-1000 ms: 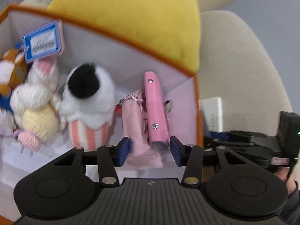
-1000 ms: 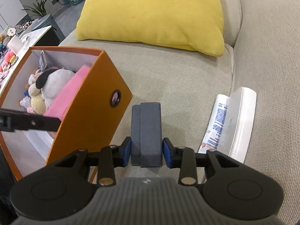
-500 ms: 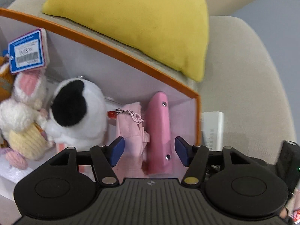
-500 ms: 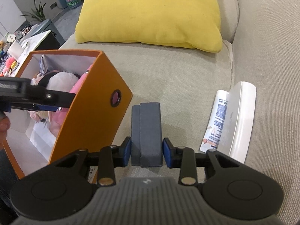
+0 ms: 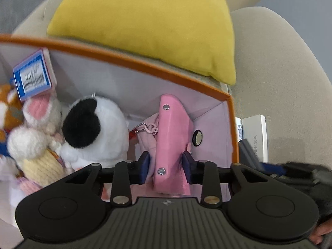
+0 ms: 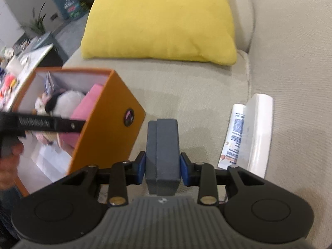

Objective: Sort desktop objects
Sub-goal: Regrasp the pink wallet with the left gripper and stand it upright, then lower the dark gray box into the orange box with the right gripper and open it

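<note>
An orange box (image 5: 145,66) stands on the sofa and holds plush toys (image 5: 97,128) and an upright pink case (image 5: 172,134). My left gripper (image 5: 166,168) reaches into the box's right end. Its jaws are closing around the pink case; a thin gap still shows at the left pad (image 5: 145,166). In the right wrist view the left gripper (image 6: 47,123) hangs over the box (image 6: 108,128). Just right of the box, my right gripper (image 6: 161,167) is shut on a dark grey case (image 6: 164,145), and its jaws are closing tighter.
A yellow cushion (image 6: 161,20) leans against the sofa back behind the box. A white book (image 6: 257,132) and a printed tube (image 6: 234,132) lie on the seat to the right. A person's hand (image 6: 10,161) shows at the left edge.
The left jaws spread wide half a second ago and have since narrowed around the pink case; the left gripper shifted across the box. The right gripper kept hold of the grey case in place.
</note>
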The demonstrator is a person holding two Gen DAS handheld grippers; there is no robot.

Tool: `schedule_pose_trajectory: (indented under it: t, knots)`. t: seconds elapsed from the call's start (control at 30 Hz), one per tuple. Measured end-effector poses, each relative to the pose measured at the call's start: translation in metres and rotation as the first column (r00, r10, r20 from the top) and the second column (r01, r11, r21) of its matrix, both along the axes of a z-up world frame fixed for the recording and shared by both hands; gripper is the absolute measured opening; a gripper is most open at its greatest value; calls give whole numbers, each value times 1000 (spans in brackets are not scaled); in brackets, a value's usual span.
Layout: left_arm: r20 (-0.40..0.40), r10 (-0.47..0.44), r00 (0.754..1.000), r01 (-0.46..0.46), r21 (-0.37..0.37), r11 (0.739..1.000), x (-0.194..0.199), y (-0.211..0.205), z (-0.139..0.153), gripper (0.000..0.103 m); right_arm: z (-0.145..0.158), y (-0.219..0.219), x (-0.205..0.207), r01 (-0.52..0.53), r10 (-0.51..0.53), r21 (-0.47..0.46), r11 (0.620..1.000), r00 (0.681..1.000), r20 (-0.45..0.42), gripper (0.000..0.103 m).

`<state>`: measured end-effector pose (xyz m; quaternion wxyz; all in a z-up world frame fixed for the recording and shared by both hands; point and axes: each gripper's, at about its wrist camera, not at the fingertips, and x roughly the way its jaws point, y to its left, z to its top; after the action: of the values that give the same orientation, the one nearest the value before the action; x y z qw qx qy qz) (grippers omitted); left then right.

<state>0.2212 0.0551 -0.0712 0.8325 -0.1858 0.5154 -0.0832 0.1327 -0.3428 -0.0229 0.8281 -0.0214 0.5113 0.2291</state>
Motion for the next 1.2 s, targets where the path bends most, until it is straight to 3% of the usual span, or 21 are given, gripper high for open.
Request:
schedule_pose_trajectory:
  t: [0.27,0.4,0.5,0.7,0.83,1.2]
  knots:
    - [99,-82,992,60,213,975,-11,-21,17,35,57,-12,-25,132,-145,179,975,988,61,36]
    - [107,-116,987,87,251,964,-12,-21,17,35,85,0,-39,139,-181,293,946,976,121,36]
    - [119,-127,985,92,260,961,-11,-22,13,35,86,19,-37,150,-198,328,932,973,118,36]
    - [154,-133,979,89,265,960,-15,-17,10,35,65,57,-29,214,-247,251,944,963,108,36]
    - [171,-140,975,93,256,962,-15,-14,6,35,58,82,-26,221,-242,156,963,962,127,36]
    - [195,-144,970,97,231,968,-12,-6,0,35,41,119,-16,238,-232,-22,971,961,151,36]
